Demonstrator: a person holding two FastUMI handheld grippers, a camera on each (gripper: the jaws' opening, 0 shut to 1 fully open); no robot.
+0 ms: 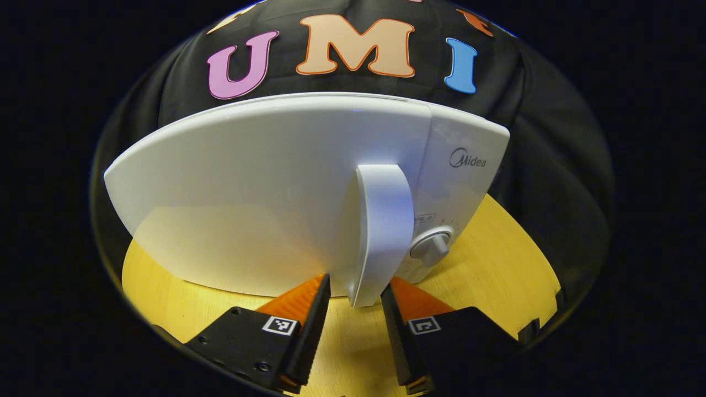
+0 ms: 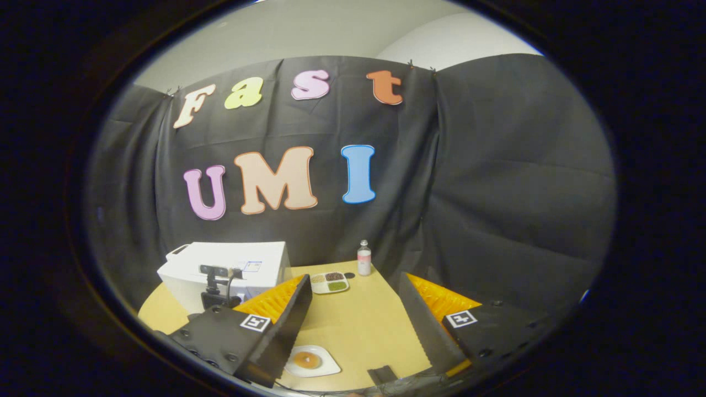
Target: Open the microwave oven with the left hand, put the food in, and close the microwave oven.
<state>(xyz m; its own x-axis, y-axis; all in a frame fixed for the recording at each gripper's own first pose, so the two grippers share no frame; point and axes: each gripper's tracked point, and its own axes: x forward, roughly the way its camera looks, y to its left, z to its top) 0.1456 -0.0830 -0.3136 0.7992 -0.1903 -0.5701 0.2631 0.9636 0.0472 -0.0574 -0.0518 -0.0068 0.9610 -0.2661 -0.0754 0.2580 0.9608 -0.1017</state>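
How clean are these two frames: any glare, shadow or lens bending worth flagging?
Left gripper view: sharp; the fisheye bows the microwave's closed door, a soft shadow lies over its lower part, and the handle sits between the left gripper's fingers. Right gripper view: dimmer, no glare; table edge curves, far dishes small.

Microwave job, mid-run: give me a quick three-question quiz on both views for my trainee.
1. True or false: in the left gripper view, the left gripper has its fingers open on either side of the microwave door handle.
2. In the right gripper view, which item stands farthest back on the table?
A. bottle
B. divided tray
C. small plate
3. Fill in: the microwave door is ____.

Key: 1 true, and the door handle sits in the gap; 2 A; 3 closed, so the opening step is not yet done. The right gripper hangs open above the table.
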